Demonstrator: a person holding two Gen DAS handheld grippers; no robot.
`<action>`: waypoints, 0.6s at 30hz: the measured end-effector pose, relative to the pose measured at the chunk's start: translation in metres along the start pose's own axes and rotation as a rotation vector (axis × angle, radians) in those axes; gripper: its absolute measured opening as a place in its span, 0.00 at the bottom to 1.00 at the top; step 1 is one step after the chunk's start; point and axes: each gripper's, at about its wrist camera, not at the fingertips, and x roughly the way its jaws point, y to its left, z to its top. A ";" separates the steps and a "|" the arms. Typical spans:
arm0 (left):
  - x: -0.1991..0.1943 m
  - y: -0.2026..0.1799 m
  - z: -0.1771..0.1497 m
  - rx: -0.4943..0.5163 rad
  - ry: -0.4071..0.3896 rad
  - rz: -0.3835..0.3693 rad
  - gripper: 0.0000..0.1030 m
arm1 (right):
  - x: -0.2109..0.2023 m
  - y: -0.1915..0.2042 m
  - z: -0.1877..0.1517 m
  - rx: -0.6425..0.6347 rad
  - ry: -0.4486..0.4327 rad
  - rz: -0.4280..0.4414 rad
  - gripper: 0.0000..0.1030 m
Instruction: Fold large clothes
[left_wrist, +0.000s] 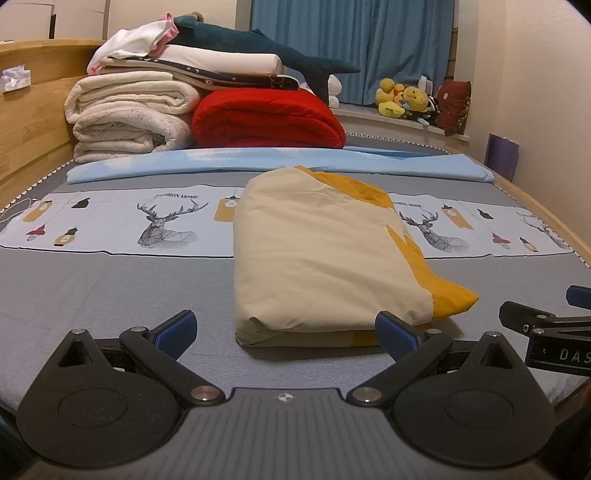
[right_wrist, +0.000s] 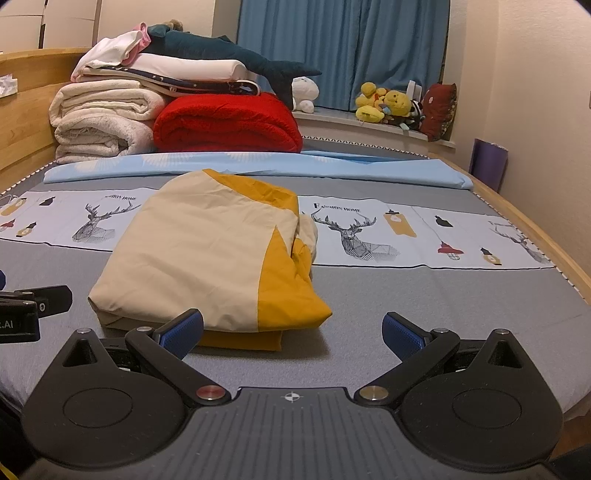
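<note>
A cream and mustard-yellow garment (left_wrist: 325, 254) lies folded into a thick rectangle on the grey bed sheet (left_wrist: 110, 291). In the left wrist view my left gripper (left_wrist: 286, 334) stands open just short of the bundle's near edge, nothing between its blue pads (left_wrist: 177, 328). In the right wrist view the same folded garment (right_wrist: 207, 258) sits ahead and to the left, and my right gripper (right_wrist: 293, 332) is open and empty near its yellow corner. Each gripper shows at the edge of the other's view: the right one (left_wrist: 546, 321), the left one (right_wrist: 33, 306).
A light blue folded sheet (left_wrist: 280, 162) lies across the bed behind the garment. Stacked white and red blankets (left_wrist: 266, 118) with a plush shark (left_wrist: 266, 48) fill the far left. Plush toys (left_wrist: 402, 98) sit on the window ledge. A wooden bed frame (left_wrist: 33, 110) borders the mattress.
</note>
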 end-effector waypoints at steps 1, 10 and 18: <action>0.000 0.000 0.000 0.001 0.000 -0.001 0.99 | 0.000 0.000 0.000 0.000 0.000 0.000 0.99; 0.000 -0.001 -0.001 0.003 0.000 -0.002 0.99 | 0.000 -0.001 -0.001 -0.002 0.003 0.002 0.99; 0.001 -0.001 -0.001 0.007 -0.003 -0.010 0.99 | 0.000 -0.005 -0.004 -0.006 0.007 0.009 0.99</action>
